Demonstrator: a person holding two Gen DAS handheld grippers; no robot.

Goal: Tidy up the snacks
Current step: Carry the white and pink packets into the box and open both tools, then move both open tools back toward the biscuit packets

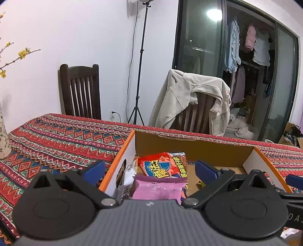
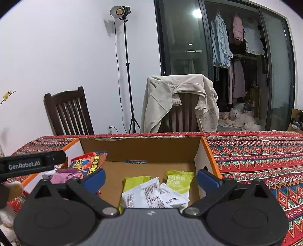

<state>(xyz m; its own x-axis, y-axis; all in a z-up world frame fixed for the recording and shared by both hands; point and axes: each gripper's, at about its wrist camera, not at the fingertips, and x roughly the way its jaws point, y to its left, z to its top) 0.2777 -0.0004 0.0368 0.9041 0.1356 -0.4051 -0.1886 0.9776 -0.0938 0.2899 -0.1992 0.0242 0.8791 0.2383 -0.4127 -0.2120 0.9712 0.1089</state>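
Left claw (image 1: 149, 169) open wide, blue pads spread, nothing between them; it hangs over the left end of the cardboard box (image 1: 193, 144). Right claw (image 2: 150, 177) also open wide and empty, over the right end of the same box (image 2: 140, 147).

The box, with orange rim and brown inside, sits on the counter (image 1: 56, 136) under a red patterned cloth, close to the counter's far edge. The left claw's pad (image 1: 94, 168) sits outside the box's left wall, the other pad inside.

Box left end: red snack bag (image 1: 162, 166) with yellow lettering, standing tilted against the others; pink packet (image 1: 157, 189) in front of it, touching; a white-and-dark packet (image 1: 125, 181) against the left wall. In the right wrist view the red bag (image 2: 89, 162) and pink packet (image 2: 64, 175) show at left, partly hidden by the left claw's body marked GenRobot.AI (image 2: 32, 163).

Box right end: pile of white sachets (image 2: 155, 196) lying flat on the box floor, overlapping; two lime-green packets, one (image 2: 180, 181) leaning near the right wall, one (image 2: 134, 180) left of it, both touching the white pile.

Beyond the counter's far edge: dark wooden chair (image 1: 80, 92), second chair draped with a beige jacket (image 1: 189, 100), light stand (image 2: 121, 13), white dog (image 2: 236, 115) on the floor by the glass door. Vase (image 1: 3, 140) near the counter's left edge.
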